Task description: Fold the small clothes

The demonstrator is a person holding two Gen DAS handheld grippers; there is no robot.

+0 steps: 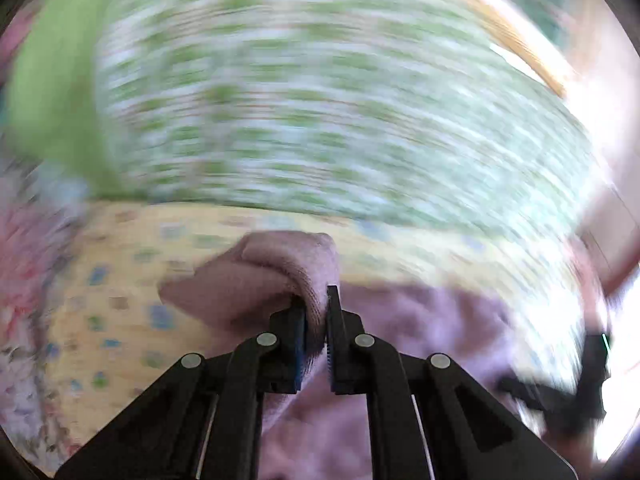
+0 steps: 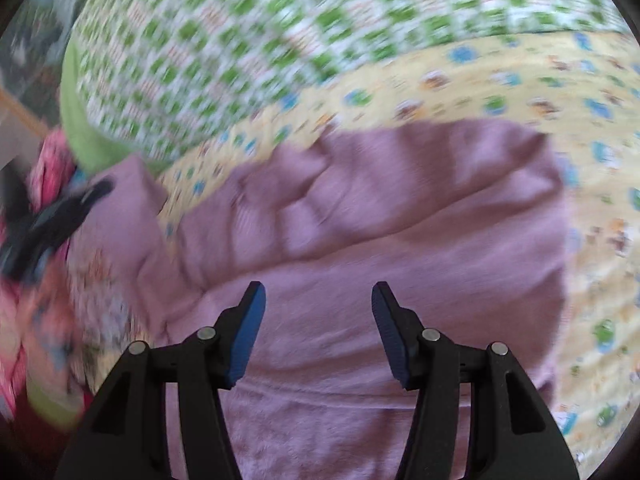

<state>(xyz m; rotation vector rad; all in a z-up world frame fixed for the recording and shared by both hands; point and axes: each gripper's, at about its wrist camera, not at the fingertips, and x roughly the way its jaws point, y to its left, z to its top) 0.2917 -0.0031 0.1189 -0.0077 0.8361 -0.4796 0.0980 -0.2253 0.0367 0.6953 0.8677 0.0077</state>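
A mauve-pink knit garment point(image 2: 400, 220) lies spread on a yellow printed sheet point(image 2: 520, 80). My left gripper point(image 1: 317, 300) is shut on a bunched fold of this pink garment point(image 1: 280, 264) and holds it lifted above the sheet. My right gripper point(image 2: 318, 300) is open and empty, just above the flat body of the garment. The left gripper also shows in the right wrist view point(image 2: 56, 216), blurred, at the garment's left end. The right gripper shows in the left wrist view point(image 1: 576, 384) as a dark blur at the right.
A green-and-white patterned blanket point(image 2: 240, 40) with a plain green edge point(image 2: 76, 120) lies beyond the yellow sheet point(image 1: 120, 280). A heap of pink and floral clothes point(image 2: 36, 320) sits at the left. Both views are motion-blurred.
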